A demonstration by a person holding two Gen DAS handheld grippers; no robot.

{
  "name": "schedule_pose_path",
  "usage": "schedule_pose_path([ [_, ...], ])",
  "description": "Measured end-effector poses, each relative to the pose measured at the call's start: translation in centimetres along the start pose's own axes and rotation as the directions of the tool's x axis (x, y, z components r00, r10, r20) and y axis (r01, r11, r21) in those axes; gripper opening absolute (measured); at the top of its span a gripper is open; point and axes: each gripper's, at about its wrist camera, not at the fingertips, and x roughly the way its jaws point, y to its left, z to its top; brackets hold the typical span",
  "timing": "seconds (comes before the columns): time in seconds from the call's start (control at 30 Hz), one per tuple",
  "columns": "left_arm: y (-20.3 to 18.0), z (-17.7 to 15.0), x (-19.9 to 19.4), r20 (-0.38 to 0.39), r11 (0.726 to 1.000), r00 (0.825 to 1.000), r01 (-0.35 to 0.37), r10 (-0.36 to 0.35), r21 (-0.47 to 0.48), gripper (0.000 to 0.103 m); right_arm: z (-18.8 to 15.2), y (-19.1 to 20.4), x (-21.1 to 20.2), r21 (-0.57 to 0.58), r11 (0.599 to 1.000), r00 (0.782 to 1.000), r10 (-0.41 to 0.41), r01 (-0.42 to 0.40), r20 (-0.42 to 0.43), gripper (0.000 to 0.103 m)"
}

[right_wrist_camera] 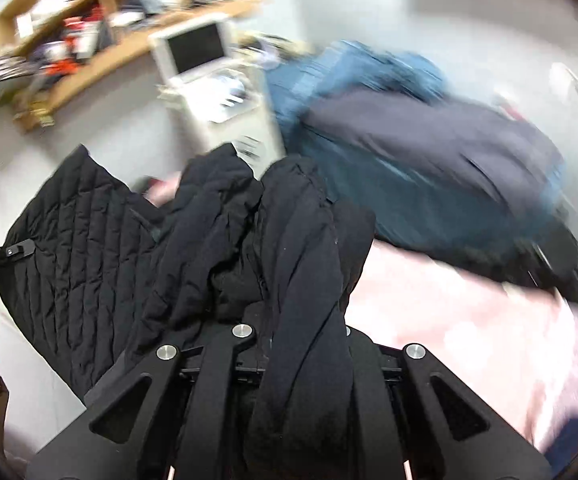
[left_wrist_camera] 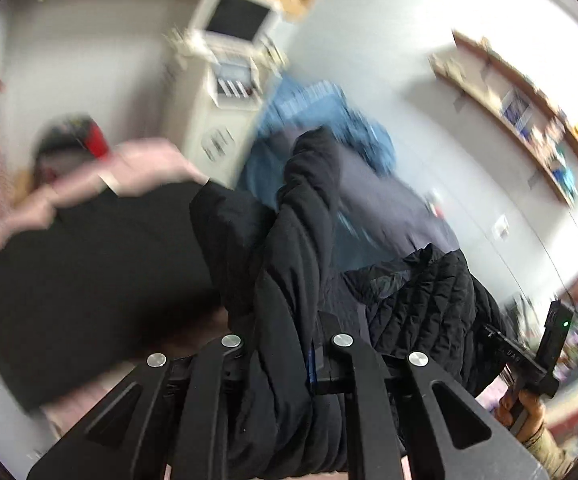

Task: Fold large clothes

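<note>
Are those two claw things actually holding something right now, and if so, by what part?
Both hold the black jacket: the left gripper and the right gripper each pinch a bunched fold. Which part of the jacket cannot be told.

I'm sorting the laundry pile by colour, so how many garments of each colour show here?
Black: 1, the quilted black jacket that both tools hold bunched.
Blue: 1, the blue garment behind it.
Dark grey: 1, the dark grey garment lying on the blue one.
Pink: 1, the pink fabric underneath.
Total: 4, though blur may hide more.
</note>
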Motion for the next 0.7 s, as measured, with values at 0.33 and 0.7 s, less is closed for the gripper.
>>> schedule_pose_path([
  [0.33,17.8,2.5,-4.4,0.101,0.94,0.947,-0.283,0.305,-0.191,0.012,10.7,18.7,18.6,-0.179,0.959,0.974,0.206,-0.22,-0.098,0.008],
  [0.7,28.1,-3.8,3.9,-0.106,0.899,0.975,-0.22,0.194,-0.379,0.032,-1.2,11.0,23.3,0.08,0.988,0.899,0.157,-0.136,-0.409,0.009],
])
